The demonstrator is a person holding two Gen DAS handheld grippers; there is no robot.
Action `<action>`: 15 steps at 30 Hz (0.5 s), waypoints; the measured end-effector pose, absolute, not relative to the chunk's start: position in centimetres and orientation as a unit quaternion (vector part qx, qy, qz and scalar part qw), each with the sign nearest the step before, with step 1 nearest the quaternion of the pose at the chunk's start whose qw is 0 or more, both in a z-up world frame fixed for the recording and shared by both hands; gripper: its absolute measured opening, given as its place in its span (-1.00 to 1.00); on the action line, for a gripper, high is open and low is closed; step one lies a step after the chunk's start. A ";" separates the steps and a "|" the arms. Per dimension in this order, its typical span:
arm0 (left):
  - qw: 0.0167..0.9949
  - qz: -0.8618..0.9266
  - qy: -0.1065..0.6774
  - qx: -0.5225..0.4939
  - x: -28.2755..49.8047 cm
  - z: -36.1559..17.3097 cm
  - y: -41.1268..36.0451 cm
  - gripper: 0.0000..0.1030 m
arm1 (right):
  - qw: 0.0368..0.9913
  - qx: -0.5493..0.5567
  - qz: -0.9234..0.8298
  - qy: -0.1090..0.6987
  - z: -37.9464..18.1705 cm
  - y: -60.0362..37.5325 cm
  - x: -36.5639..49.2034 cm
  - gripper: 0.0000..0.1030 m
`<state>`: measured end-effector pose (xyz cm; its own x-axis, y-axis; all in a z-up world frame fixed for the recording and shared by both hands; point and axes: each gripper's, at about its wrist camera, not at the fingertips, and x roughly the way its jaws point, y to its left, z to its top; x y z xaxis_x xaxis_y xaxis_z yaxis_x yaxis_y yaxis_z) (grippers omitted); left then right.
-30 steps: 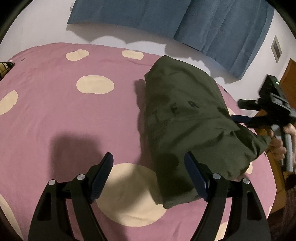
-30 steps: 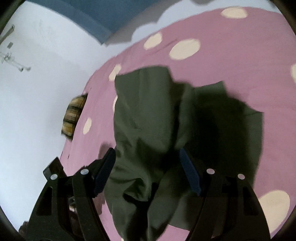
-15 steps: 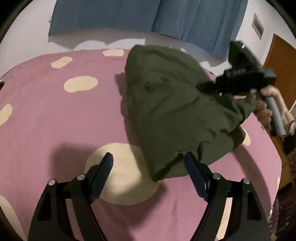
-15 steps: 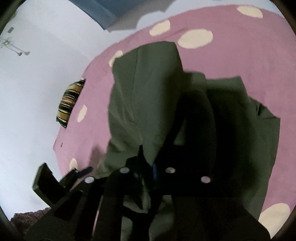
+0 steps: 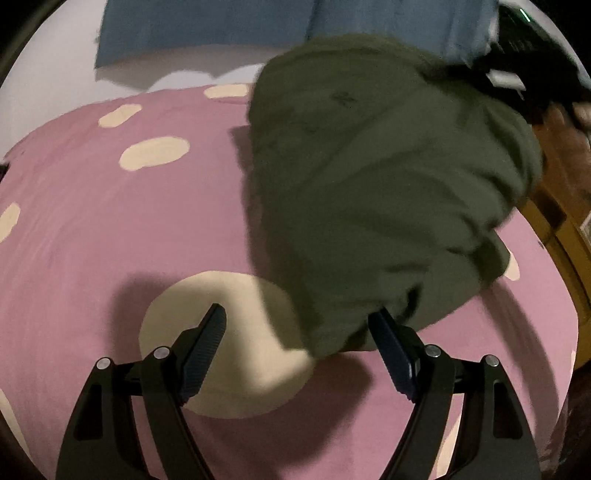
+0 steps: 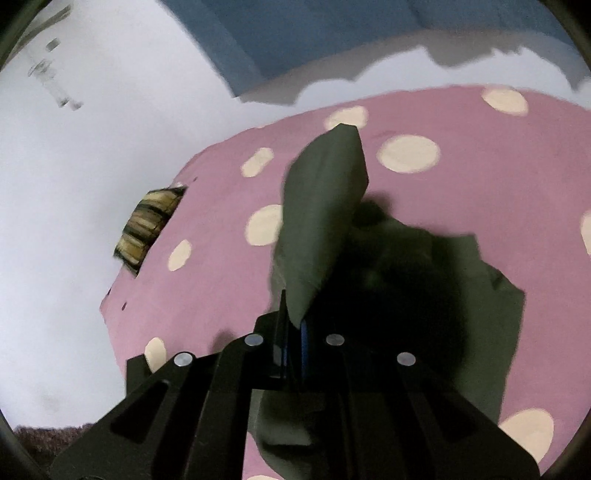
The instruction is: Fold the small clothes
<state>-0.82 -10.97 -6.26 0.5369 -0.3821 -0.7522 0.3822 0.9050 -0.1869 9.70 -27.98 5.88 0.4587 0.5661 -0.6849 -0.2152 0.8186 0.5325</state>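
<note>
A dark olive-green garment (image 5: 369, 184) lies on a pink bedspread with cream dots (image 5: 110, 229). My right gripper (image 6: 293, 328) is shut on one edge of the garment (image 6: 321, 221) and holds it lifted, so a flap of cloth stands up off the bed while the rest lies flat in shadow. In the left wrist view that gripper (image 5: 517, 74) shows at the top right, blurred, with a hand behind it. My left gripper (image 5: 299, 328) is open just above the bedspread; the garment's near hem lies against its right finger (image 5: 391, 354), nothing pinched.
Blue curtains (image 5: 221, 26) hang on the white wall behind the bed. A striped brown pillow (image 6: 151, 225) sits at the bed's far edge. A wooden door and furniture (image 5: 561, 206) stand past the bed on the right. Bare bedspread extends left of the garment.
My right gripper shut on the garment's edge and lifted it, raising the cloth into a tent. My left gripper moved closer to the garment's near hem, still open.
</note>
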 end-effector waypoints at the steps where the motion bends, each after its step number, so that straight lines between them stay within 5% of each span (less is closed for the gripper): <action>1: 0.873 -0.222 0.434 -0.010 -0.6 -6.3 -10.7 0.52 | 0.832 0.196 0.229 0.466 5.3 -28.7 9.5 -0.93; 12: 0.865 -0.234 0.445 0.003 -0.4 -7.0 -11.8 0.57 | 0.781 0.353 0.204 0.472 -5.8 -36.1 5.8 -0.90; 15: 0.864 -0.229 0.449 -0.005 -0.2 -7.1 -11.6 0.59 | 0.781 0.375 0.214 0.450 -4.7 -37.0 5.3 -0.56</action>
<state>-0.18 -11.58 -7.12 0.4930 -0.3995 -0.7729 0.3908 0.8954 -0.2135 5.27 -36.95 -4.71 0.5027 0.6727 -0.5429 0.0028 0.6268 0.7792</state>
